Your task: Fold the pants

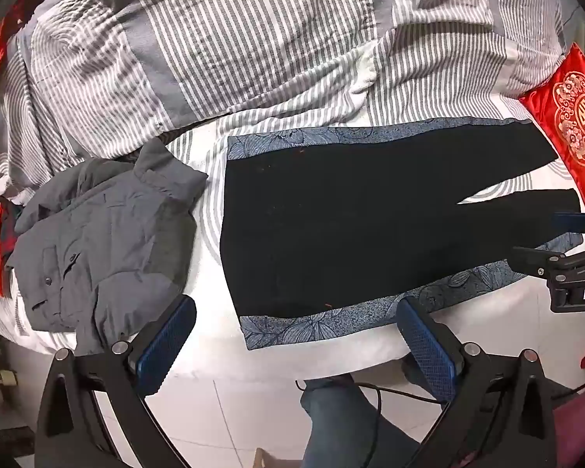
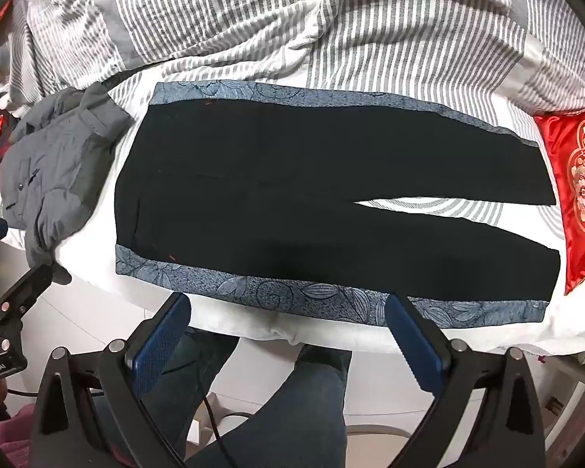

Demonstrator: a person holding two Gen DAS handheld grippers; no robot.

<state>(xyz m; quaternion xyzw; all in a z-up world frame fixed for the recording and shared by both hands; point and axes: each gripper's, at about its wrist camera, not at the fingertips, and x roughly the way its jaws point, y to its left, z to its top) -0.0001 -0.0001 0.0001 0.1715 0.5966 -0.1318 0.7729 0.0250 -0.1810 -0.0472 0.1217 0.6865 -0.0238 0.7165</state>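
Black pants (image 1: 331, 226) (image 2: 292, 202) with blue patterned side panels lie spread flat on the bed, waist to the left, the two legs parted toward the right. My left gripper (image 1: 296, 308) hangs open above the bed's near edge, below the waist end, with nothing between its blue pads. My right gripper (image 2: 288, 304) is also open and empty, hovering over the near edge below the middle of the pants. In the left wrist view the right gripper (image 1: 565, 241) shows at the right edge, near the leg ends.
A crumpled grey shirt (image 1: 105, 241) (image 2: 54, 171) lies left of the pants. A striped duvet (image 1: 234, 46) is bunched behind. Red embroidered cushions (image 1: 573, 124) (image 2: 577, 195) sit at the right and left ends. A person's legs in jeans (image 2: 304, 401) stand at the bed's edge.
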